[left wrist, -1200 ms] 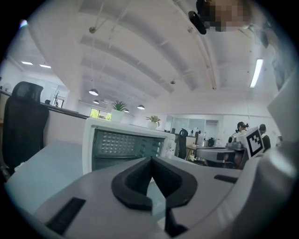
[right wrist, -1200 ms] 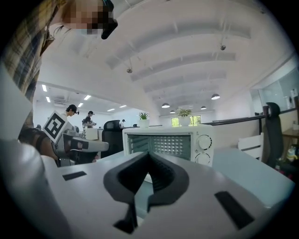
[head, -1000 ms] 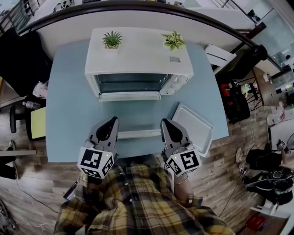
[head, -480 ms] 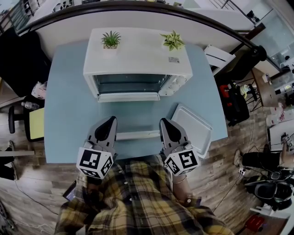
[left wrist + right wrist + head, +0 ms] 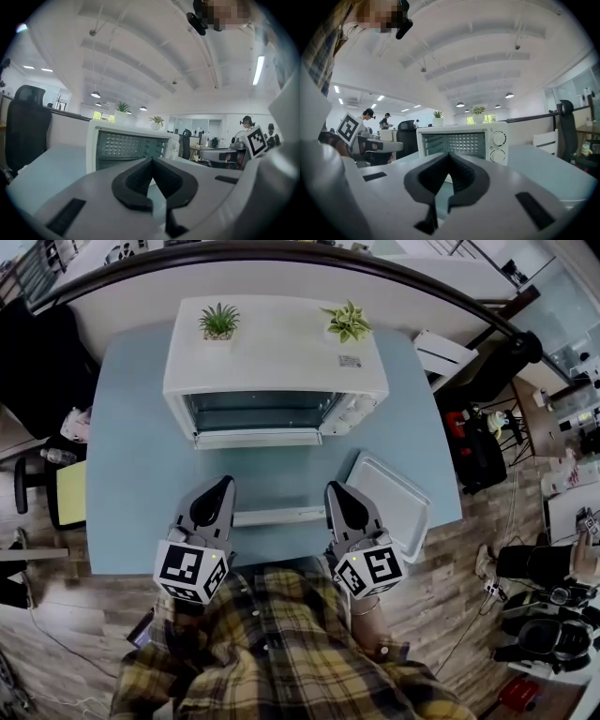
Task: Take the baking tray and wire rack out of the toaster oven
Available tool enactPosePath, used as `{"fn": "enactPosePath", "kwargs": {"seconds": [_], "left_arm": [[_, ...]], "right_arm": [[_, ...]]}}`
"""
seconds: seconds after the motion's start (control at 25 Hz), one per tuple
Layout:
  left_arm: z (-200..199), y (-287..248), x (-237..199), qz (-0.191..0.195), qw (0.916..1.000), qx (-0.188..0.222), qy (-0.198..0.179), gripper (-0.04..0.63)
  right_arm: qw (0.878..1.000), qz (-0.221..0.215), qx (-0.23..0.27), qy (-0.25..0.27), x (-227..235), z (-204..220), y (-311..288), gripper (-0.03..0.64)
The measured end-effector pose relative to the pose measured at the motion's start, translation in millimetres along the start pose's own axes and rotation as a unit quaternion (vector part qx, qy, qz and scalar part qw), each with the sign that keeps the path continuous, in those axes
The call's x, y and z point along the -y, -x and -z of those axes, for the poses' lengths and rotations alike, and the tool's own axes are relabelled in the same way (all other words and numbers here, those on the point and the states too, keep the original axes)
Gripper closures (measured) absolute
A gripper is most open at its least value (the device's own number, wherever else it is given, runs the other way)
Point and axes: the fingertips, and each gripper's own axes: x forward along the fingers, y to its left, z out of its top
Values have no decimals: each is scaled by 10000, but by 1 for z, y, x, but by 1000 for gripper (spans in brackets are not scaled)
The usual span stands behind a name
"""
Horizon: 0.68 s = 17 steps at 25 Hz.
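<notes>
The white toaster oven (image 5: 277, 343) stands at the back of the blue table (image 5: 141, 474), its dark front facing me. The pale baking tray (image 5: 392, 504) lies flat on the table at the right, beside my right gripper (image 5: 335, 487). My left gripper (image 5: 225, 482) is level with it on the left. Both point at the oven and both are shut with nothing between the jaws. A narrow pale bar (image 5: 281, 516) lies on the table between them; I cannot tell what it is. In the left gripper view the oven (image 5: 126, 147) is ahead of the shut gripper (image 5: 151, 161). The right gripper view shows the oven (image 5: 464, 143) beyond the shut gripper (image 5: 449, 155).
Two small potted plants (image 5: 218, 321) (image 5: 346, 322) sit on the oven's top. The table's near edge runs just under the grippers. A chair with a yellow seat (image 5: 75, 491) stands off the left side, and a curved counter lies behind the table.
The head view has shifted slightly, so the oven sits a little further left in frame. Both grippers stay where they were, still shut.
</notes>
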Motion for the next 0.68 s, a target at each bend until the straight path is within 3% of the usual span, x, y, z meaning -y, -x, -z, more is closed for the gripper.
{"fn": "enactPosePath", "kwargs": {"seconds": [0.68], "left_arm": [[-5, -8, -3, 236, 9980, -111, -571, 604]], "right_arm": [[10000, 85, 8, 38, 10, -2, 1, 614]]}}
